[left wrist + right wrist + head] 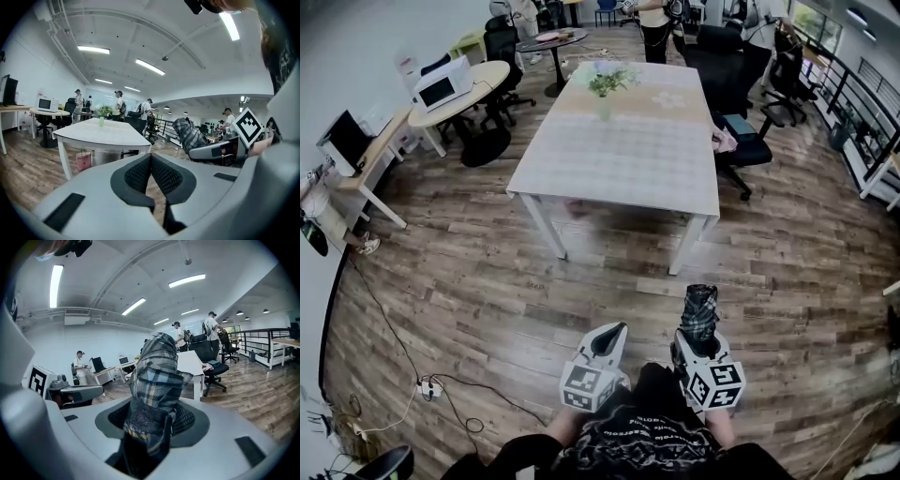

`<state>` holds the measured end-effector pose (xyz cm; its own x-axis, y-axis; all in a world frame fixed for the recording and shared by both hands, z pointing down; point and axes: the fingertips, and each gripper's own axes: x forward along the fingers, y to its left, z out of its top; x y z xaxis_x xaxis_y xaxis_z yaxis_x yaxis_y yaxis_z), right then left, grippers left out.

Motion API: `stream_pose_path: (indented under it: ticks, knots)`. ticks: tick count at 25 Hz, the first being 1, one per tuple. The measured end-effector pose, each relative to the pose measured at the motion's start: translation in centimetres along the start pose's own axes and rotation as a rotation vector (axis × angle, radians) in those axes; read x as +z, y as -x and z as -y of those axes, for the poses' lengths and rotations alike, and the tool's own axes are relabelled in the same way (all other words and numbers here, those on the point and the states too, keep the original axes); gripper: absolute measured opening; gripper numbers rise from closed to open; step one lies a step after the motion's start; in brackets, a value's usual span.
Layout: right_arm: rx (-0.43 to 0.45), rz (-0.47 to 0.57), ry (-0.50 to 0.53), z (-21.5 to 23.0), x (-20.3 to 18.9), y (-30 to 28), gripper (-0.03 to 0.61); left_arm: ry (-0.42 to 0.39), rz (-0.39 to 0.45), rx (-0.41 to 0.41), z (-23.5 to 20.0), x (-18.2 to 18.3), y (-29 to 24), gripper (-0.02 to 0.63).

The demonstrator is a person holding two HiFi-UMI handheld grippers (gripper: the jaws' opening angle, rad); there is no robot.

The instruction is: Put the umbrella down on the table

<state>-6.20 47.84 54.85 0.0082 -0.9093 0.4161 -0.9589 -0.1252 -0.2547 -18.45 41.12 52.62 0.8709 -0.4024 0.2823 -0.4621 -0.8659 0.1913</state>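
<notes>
My right gripper (pixel 699 330) is shut on a folded plaid umbrella (pixel 700 312), which sticks out forward between the jaws; in the right gripper view the umbrella (pixel 154 376) fills the middle, clamped by the dark pads. My left gripper (pixel 610 339) is beside it, shut with nothing in it; its pads (pixel 139 174) meet. The umbrella (pixel 188 134) also shows at the right of the left gripper view. The white table (pixel 619 159) stands ahead across the wood floor, well beyond both grippers.
A vase with green leaves (pixel 605 89) stands at the table's far end. Black office chairs (pixel 741 145) are at its right side. Desks with a microwave (pixel 441 86) line the left wall. Cables and a power strip (pixel 427 386) lie on the floor at the left. People stand far back.
</notes>
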Motion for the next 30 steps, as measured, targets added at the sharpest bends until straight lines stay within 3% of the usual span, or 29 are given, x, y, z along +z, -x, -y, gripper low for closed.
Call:
stream_pose_path:
  ticks: [10,24,30]
  knots:
    - [0.043,-0.06,0.016,3.4,1.9,-7.0,0.222,-0.03,-0.021,0.023,-3.7,1.6,-6.5,0.02]
    - [0.09,-0.058,0.101,13.1,11.0,-18.6,0.222,0.012,0.001,0.112,-8.0,6.9,-20.3,0.02]
    - [0.151,-0.07,0.139,15.5,13.5,-21.7,0.222,0.002,0.015,0.142,-8.6,9.1,-24.5,0.02]
